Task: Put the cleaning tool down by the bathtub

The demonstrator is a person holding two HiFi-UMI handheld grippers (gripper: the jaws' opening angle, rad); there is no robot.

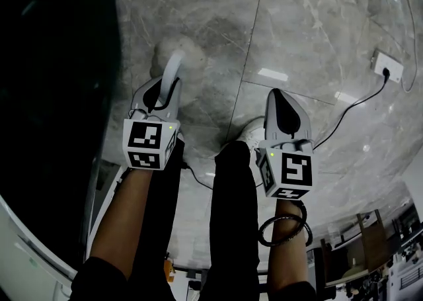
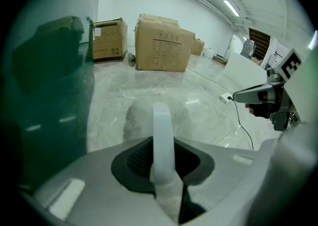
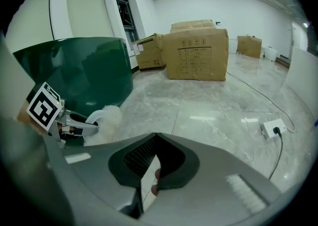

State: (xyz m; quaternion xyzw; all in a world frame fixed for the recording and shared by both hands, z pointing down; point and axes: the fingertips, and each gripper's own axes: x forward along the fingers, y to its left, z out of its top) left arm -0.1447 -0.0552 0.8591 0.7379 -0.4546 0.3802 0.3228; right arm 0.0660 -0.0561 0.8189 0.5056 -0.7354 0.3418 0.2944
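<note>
A: Well, head view first. Where's the cleaning tool (image 1: pixel 173 71)?
B: In the left claw (image 1: pixel 162 94), pinched by its white handle, with the fluffy head out front above the marble floor (image 1: pixel 310 22). The dark bathtub (image 1: pixel 59 94) wall is just to the left. The right claw (image 1: pixel 277 102) hangs apart from it, carrying nothing.
A: Left gripper view?
B: The jaws are clamped on that smooth, curved handle. I'd guess it's light, stiff plastic, a bit slippery, with a soft head. The handle is the right place to hold it.
A: And the right gripper view?
B: Jaws pressed together on nothing. It shows the tub's green side, the fluffy head near it, and cardboard boxes (image 3: pixel 196 53) far off.
A: Room to set it down?
B: Plenty of bare floor beside the tub. Mind the tub's wall on the left, and the cable (image 1: pixel 360 101) running to the socket (image 1: pixel 386 66) on the right.
</note>
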